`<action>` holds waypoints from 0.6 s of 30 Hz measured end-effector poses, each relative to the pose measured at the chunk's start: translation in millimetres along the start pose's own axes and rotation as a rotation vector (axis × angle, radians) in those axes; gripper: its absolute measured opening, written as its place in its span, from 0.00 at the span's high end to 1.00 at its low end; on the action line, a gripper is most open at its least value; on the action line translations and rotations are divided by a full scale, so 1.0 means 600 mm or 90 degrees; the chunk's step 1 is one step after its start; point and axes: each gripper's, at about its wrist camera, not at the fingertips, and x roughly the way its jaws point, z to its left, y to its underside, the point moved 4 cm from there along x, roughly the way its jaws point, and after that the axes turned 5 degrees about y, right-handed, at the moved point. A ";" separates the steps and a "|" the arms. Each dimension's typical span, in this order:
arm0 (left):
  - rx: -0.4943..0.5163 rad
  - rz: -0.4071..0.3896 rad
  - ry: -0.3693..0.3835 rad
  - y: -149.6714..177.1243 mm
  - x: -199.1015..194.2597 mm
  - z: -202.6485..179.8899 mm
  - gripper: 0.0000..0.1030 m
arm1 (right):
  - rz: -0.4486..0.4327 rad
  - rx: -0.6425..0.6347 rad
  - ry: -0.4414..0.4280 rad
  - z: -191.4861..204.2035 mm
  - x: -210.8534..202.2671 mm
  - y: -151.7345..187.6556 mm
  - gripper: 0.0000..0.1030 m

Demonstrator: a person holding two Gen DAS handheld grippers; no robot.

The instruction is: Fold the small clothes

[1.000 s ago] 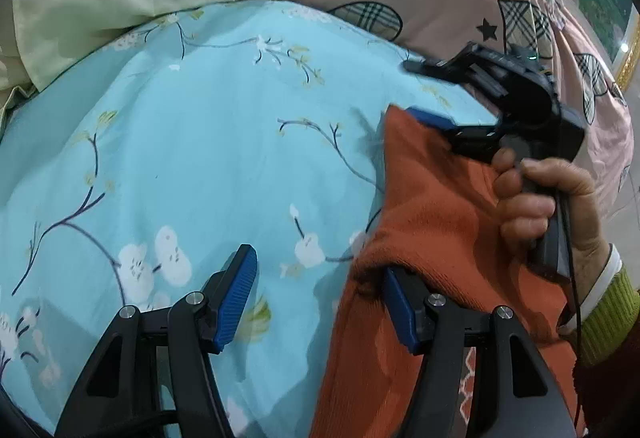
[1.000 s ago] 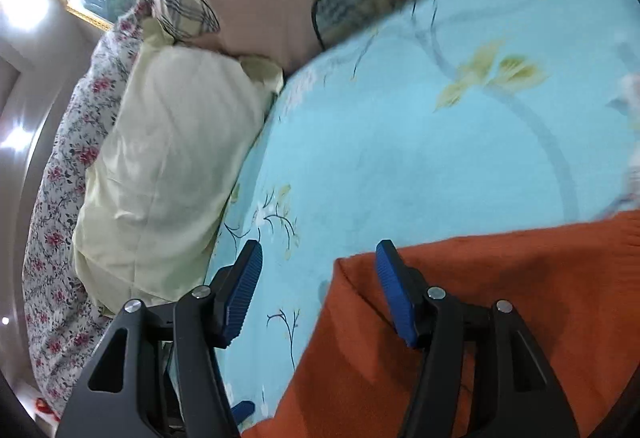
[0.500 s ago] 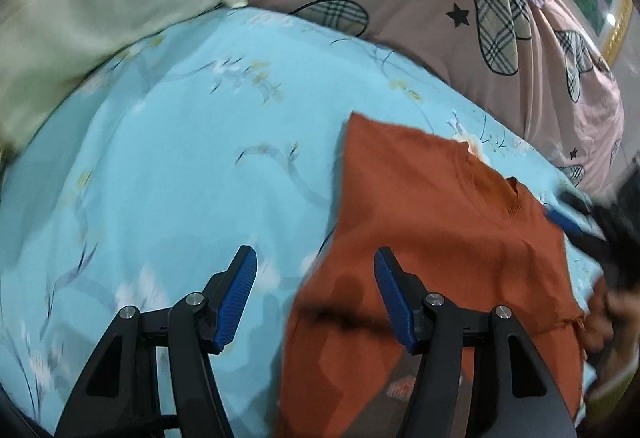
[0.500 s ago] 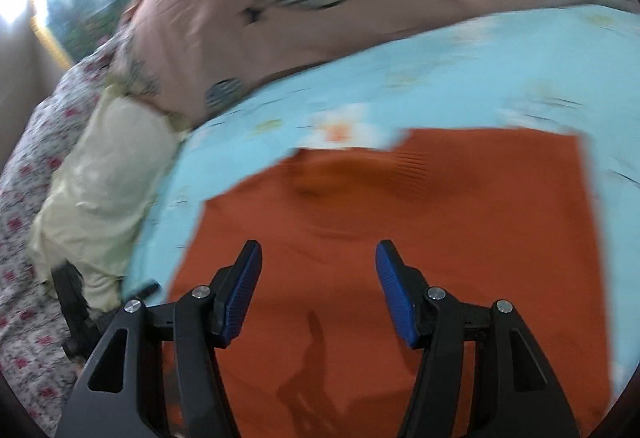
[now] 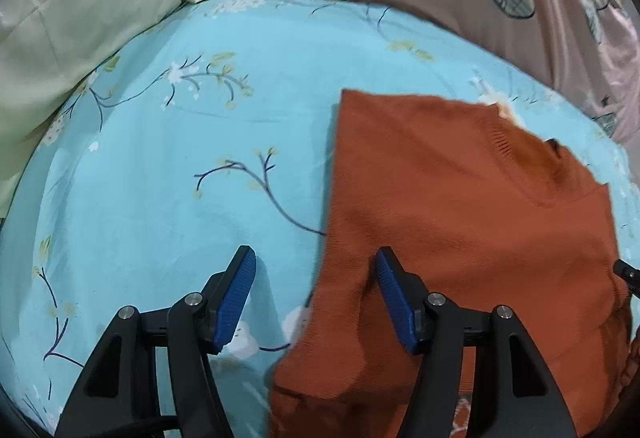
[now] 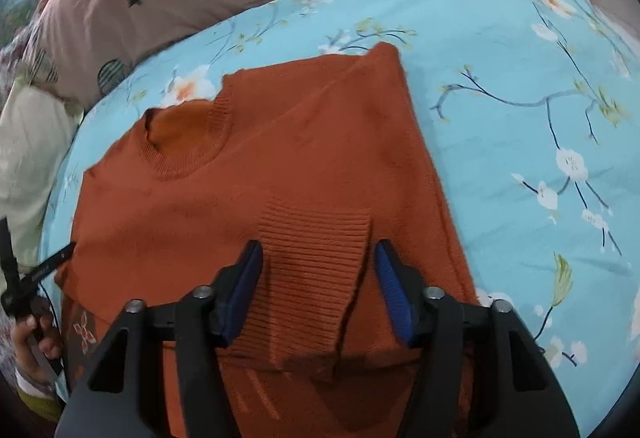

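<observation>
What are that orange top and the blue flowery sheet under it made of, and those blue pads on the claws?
The orange top looks like soft knitwear: ribbed cuff and neckband, matte, slightly fuzzy surface. The blue flowery sheet seems a smooth printed woven cloth, perhaps cotton; fibre cannot be told. The blue pads on the right gripper look like ridged rubber or plastic, set on black moulded plastic fingers.
</observation>
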 end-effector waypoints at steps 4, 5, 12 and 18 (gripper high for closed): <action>0.006 0.011 -0.016 0.003 0.015 0.001 0.36 | -0.081 -0.013 -0.042 0.015 -0.076 -0.023 0.96; 0.010 0.013 -0.024 0.002 0.012 -0.002 0.36 | -0.116 -0.020 -0.040 0.019 -0.105 -0.033 0.96; 0.022 0.003 -0.055 0.004 0.006 -0.012 0.36 | 0.008 -0.016 0.063 -0.014 -0.025 -0.007 0.95; 0.015 -0.009 -0.056 0.013 0.010 -0.006 0.33 | -0.119 -0.014 0.035 0.035 -0.085 -0.015 0.92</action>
